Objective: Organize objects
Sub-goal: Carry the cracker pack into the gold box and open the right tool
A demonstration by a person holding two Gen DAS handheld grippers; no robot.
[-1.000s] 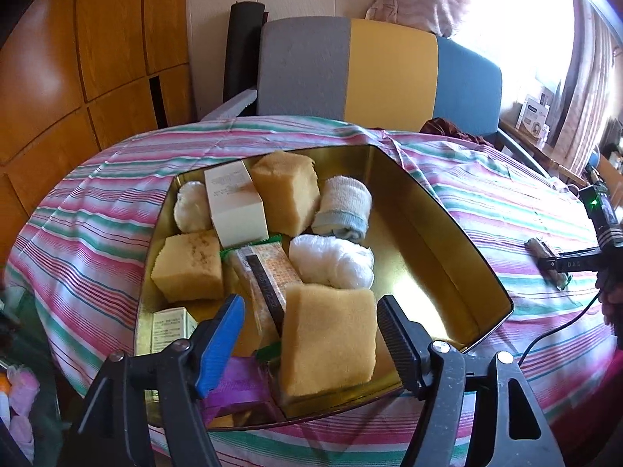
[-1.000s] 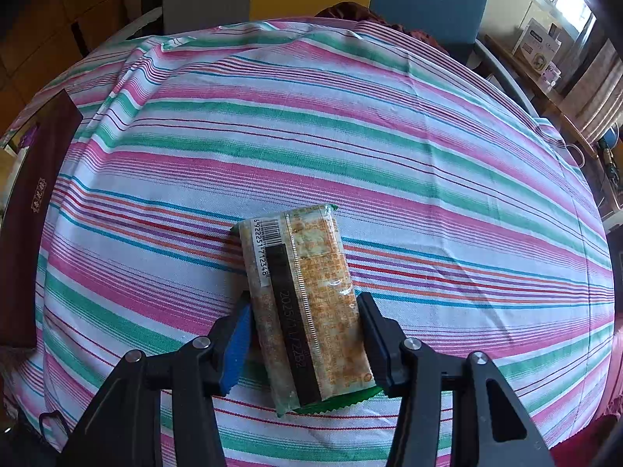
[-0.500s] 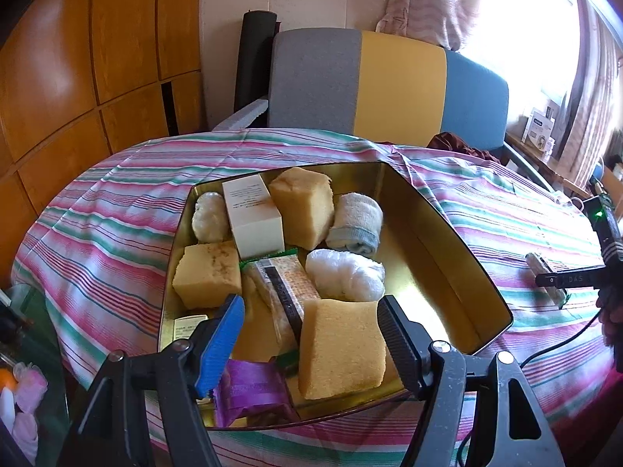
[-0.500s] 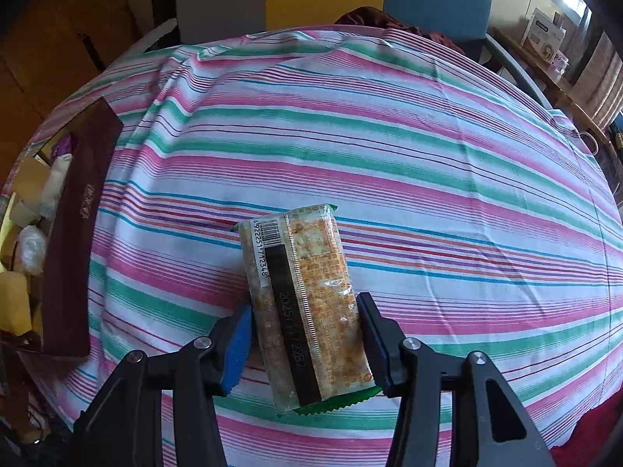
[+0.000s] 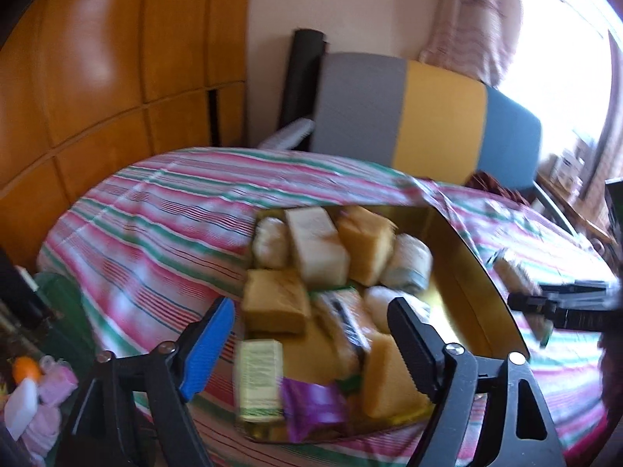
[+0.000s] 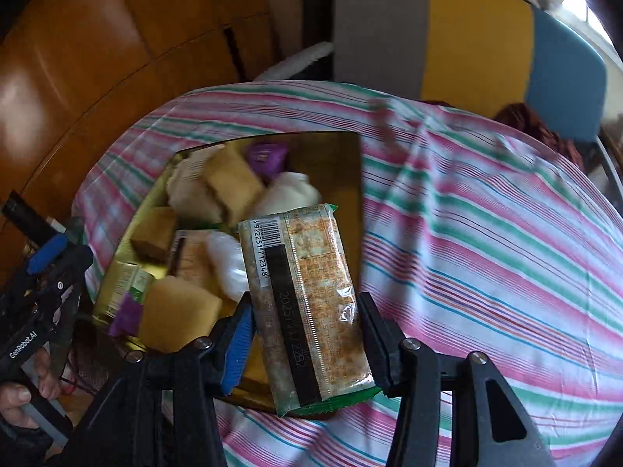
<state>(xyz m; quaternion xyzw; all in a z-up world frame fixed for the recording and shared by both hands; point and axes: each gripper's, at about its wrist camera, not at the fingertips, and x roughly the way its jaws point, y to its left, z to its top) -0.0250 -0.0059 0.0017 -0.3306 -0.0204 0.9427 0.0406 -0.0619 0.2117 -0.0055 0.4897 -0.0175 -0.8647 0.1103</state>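
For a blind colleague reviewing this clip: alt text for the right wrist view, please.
The right tongs grip a wrapped cracker packet above a gold tray crowded with sponges, packets and white rolls, on a striped tablecloth. The left tongs show at the left edge.

left gripper [image 5: 311, 325]: black plastic frame, chunky angled arms, one finger faced with a ribbed blue pad [image 5: 208, 348], the other with a ribbed black pad [image 5: 410, 346]
left gripper screws: round silver ones at the finger pivots (three show in its own view)
left gripper marking: white "GenRobot.AI" lettering along the black body, seen from the right wrist view
left gripper handle: grey grip bar with a hand [image 6: 19, 393] on it
right gripper [image 6: 305, 330]: same build, black frame, blue pad on one finger, black ribbed pad on the other
right gripper screws: silver, three showing
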